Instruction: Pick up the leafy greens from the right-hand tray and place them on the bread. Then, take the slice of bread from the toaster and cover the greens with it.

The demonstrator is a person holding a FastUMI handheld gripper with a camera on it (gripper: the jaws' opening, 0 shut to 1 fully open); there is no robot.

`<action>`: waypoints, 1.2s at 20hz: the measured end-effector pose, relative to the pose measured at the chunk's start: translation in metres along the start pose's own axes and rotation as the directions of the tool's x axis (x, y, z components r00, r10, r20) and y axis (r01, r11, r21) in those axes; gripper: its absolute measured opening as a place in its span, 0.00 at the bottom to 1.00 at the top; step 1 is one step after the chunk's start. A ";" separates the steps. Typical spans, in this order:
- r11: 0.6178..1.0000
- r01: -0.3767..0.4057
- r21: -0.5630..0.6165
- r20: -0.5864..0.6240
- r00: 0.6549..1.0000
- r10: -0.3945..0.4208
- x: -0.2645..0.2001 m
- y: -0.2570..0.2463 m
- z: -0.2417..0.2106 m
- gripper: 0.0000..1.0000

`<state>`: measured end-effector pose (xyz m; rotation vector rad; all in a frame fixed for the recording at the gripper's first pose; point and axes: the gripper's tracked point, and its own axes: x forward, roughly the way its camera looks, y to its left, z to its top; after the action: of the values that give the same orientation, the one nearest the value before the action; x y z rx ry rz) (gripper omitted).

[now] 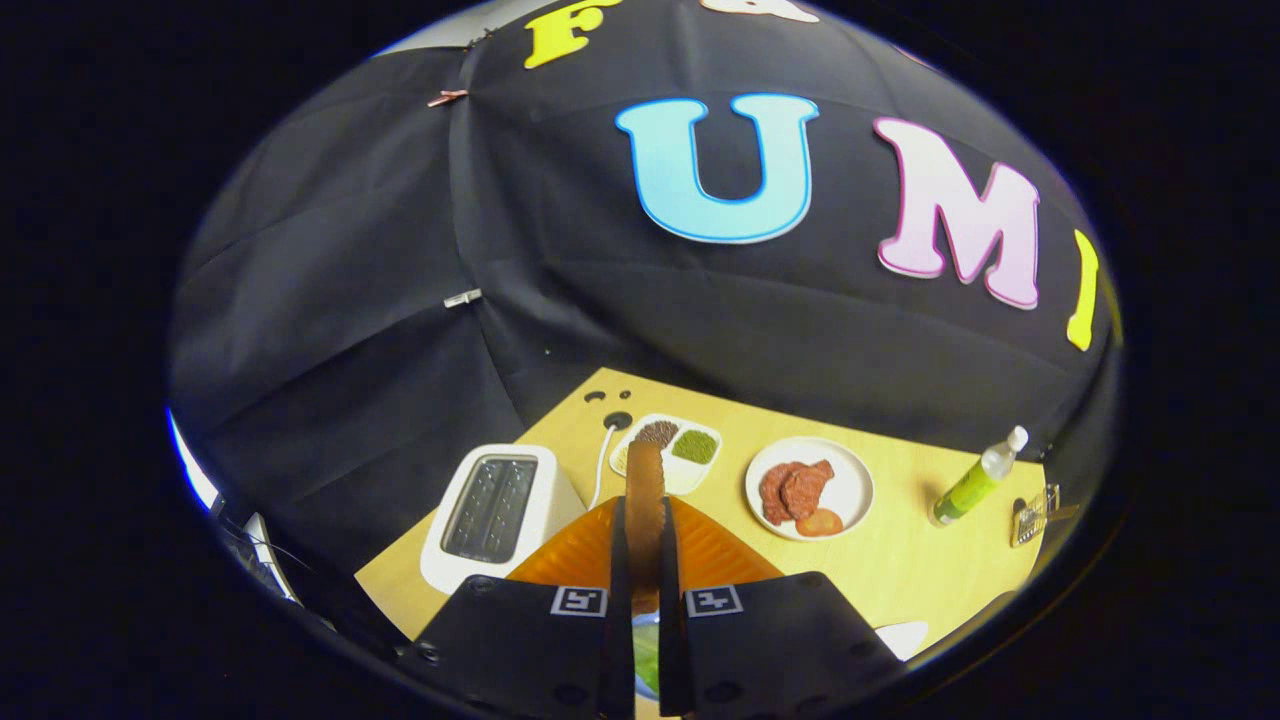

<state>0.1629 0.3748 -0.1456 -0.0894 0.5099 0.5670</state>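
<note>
My gripper (pixel 645 530) is shut on a slice of bread (pixel 645 495), held on edge between both fingers, its brown crust rising above them. Left of the fingers stands the white toaster (pixel 500 515), its two slots dark and bare. Low down in the gap between the fingers, a bit of leafy green (pixel 648 655) on a blue-rimmed plate shows beneath the gripper; the bread under it is hidden.
Beyond the fingers, a white divided tray (pixel 672 452) holds brown and green grains. To the right lies a white plate (pixel 852 492) with meat pieces and a tomato slice. A green bottle (pixel 975 482) stands farther right on the wooden table (pixel 900 570). A white plate's rim (pixel 900 636) shows by the right finger.
</note>
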 end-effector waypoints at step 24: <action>0.969 0.091 0.230 -0.274 0.961 -0.025 0.008 -0.091 -0.192 0.35</action>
<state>0.1333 0.2602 -0.3226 0.0506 0.8354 0.4332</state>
